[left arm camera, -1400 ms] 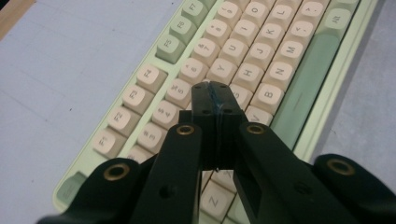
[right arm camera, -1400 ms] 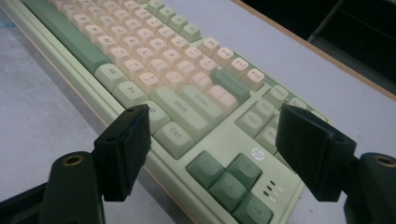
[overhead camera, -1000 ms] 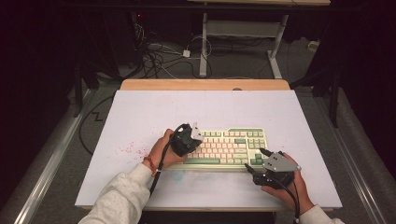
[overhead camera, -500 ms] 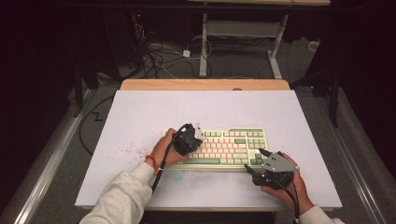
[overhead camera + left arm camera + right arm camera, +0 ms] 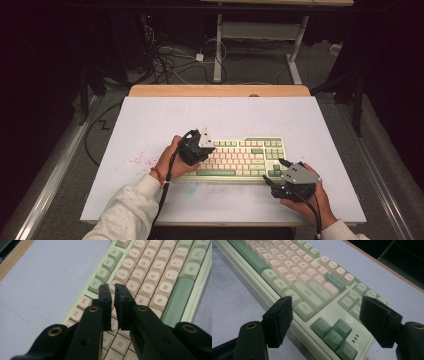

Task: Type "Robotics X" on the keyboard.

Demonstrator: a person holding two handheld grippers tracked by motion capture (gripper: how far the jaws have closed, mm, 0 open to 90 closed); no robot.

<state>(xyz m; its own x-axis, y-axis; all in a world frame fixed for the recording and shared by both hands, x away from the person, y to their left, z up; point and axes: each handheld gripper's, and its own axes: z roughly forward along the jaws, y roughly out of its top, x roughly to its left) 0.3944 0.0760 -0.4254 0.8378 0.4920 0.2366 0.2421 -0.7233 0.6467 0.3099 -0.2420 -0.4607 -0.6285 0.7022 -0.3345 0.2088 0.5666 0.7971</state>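
Note:
A pale green and cream keyboard lies on the white table top, nearer the front. My left gripper hovers over the keyboard's left end, pointing down at the letter keys. Its jaws have just been opening. They stand a narrow slit apart with nothing between them. My right gripper is at the keyboard's front right corner. It stands wide open above the arrow keys and the Ctrl key, touching nothing.
A wooden strip runs along the table's far edge. Red specks mark the board left of the keyboard. Cables and a metal frame lie on the floor behind. A cable trails from each gripper toward the front edge.
The left hand has shifted very slightly over the keyboard's left end. The right hand has kept still.

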